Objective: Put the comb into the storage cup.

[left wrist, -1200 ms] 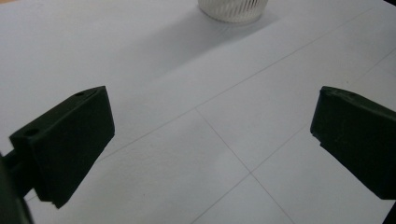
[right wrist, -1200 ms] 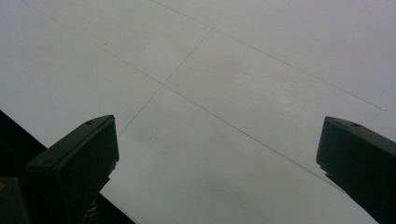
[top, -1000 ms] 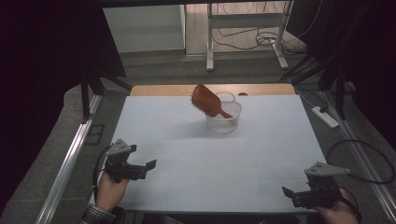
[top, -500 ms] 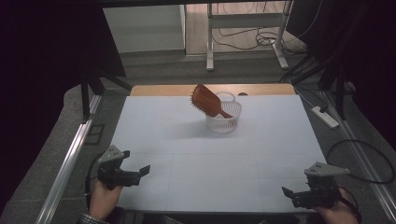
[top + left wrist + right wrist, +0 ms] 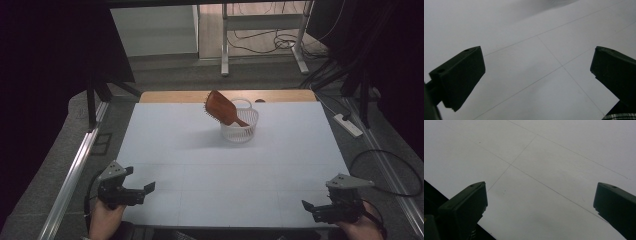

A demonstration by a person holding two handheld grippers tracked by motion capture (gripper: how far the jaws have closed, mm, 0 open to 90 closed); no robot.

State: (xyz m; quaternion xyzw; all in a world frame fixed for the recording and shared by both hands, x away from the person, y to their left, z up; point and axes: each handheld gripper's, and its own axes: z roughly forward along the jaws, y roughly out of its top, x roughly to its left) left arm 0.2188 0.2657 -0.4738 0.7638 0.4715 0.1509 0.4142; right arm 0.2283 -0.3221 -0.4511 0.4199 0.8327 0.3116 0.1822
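1. Left gripper point(image 5: 142, 192) at the desk's point(image 5: 200, 165) near-left corner, jaws apart, empty.
2. Right gripper point(image 5: 311, 207) at near-right corner, jaws apart, empty.
3. Hairbrush point(image 5: 222, 109) stands tilted in white basket point(image 5: 241, 131) near far edge, centre.

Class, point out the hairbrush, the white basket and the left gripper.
hairbrush point(image 5: 219, 107), high view, back of its head
white basket point(image 5: 240, 134), high view, front wall
left gripper point(image 5: 148, 189), high view, between its fingers
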